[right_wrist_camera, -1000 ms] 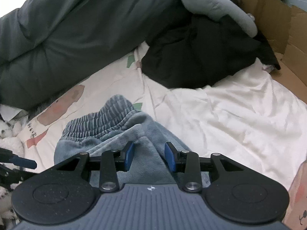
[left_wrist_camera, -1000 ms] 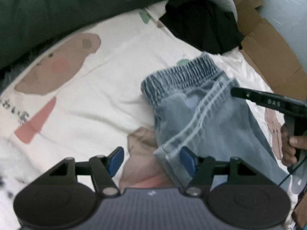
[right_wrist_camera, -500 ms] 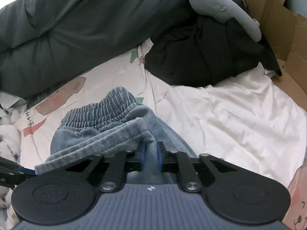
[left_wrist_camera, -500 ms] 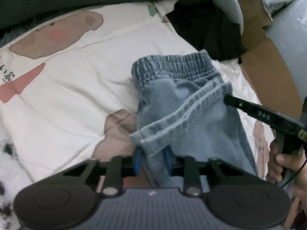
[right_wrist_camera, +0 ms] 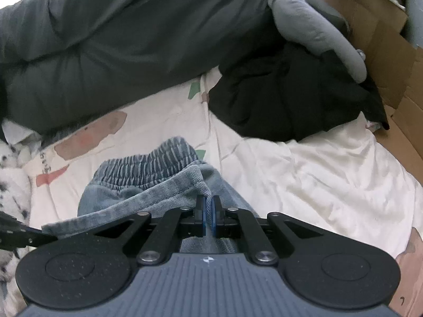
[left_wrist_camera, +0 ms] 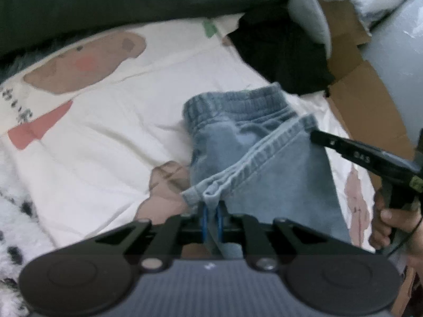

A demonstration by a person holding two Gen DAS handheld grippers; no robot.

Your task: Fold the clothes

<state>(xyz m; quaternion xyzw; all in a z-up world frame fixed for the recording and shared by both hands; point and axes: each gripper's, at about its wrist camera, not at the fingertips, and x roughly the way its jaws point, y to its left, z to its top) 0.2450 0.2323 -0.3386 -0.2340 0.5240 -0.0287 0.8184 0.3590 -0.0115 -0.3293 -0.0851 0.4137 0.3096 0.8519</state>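
A pair of light blue denim jeans (left_wrist_camera: 267,182) lies folded on the cream printed sheet (left_wrist_camera: 111,132), elastic waistband away from me. My left gripper (left_wrist_camera: 211,211) is closing its blue pads on the near corner of the folded hem, with denim pinched between them. My right gripper (right_wrist_camera: 208,203) is closing on the hem's other corner (right_wrist_camera: 195,182), the pads almost together with cloth between them. The jeans' waistband (right_wrist_camera: 142,166) bunches up behind it. In the left wrist view the right gripper's black fingers (left_wrist_camera: 351,153) reach the hem from the right, held by a hand (left_wrist_camera: 383,224).
A dark green duvet (right_wrist_camera: 119,52) is heaped along the back. A black garment (right_wrist_camera: 285,100) and a grey plush (right_wrist_camera: 312,29) lie at the back right against cardboard (right_wrist_camera: 383,52). A white spotted fleece (left_wrist_camera: 15,224) borders the sheet on the left.
Both grippers went from open to pinched on the jeans' hem, the left on its near corner, the right on the other. The hem has lifted slightly and both wrists have rolled a little.
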